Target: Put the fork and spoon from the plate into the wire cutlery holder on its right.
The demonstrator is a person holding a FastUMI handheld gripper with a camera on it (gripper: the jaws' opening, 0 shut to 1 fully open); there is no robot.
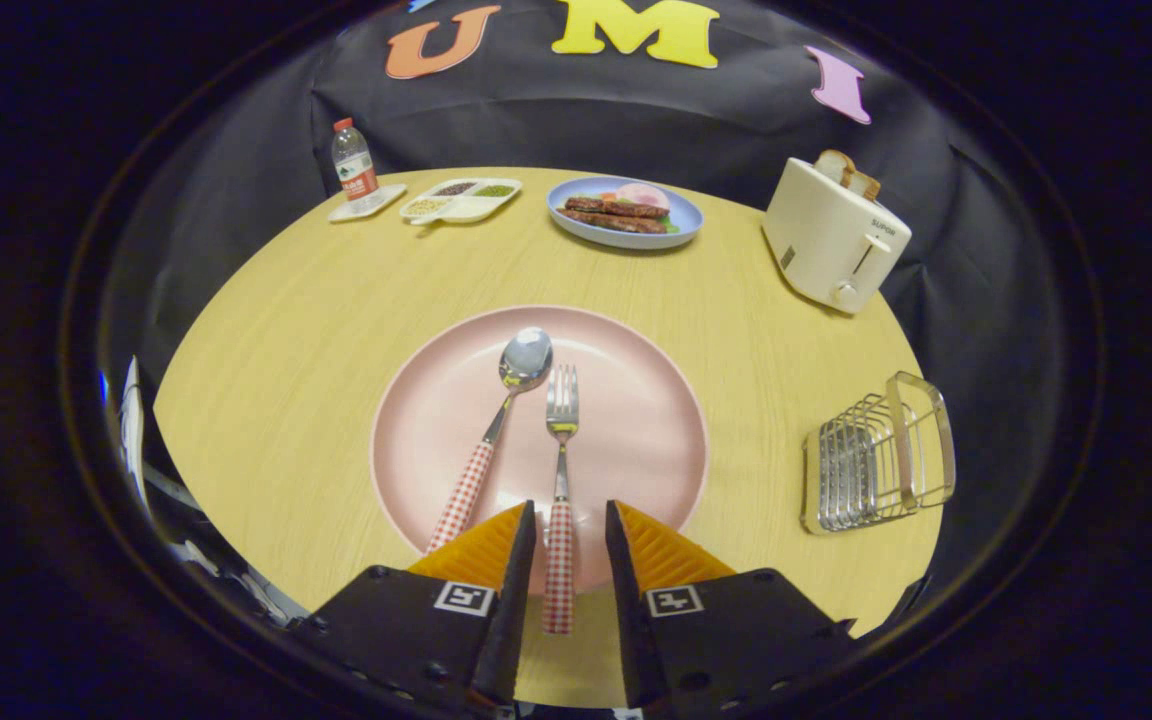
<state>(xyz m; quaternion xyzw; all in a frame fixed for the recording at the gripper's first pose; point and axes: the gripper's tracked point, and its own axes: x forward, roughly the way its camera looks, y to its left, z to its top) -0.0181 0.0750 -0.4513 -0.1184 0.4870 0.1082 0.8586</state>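
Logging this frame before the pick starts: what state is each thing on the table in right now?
gripper: open, fingers either side of the fork's handle
fork: flat on the pink plate, not gripped
spoon: flat on plate, left of fork
wire cutlery holder: empty, right of the plate
toaster: bread sticking up
water bottle: upright, capped

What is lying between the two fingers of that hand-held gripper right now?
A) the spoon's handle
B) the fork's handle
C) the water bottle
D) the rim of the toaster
B: the fork has its checked handle running down between the fingers of the hand-held gripper, which stand apart with gaps on both sides; the spoon lies to their left on the pink plate.
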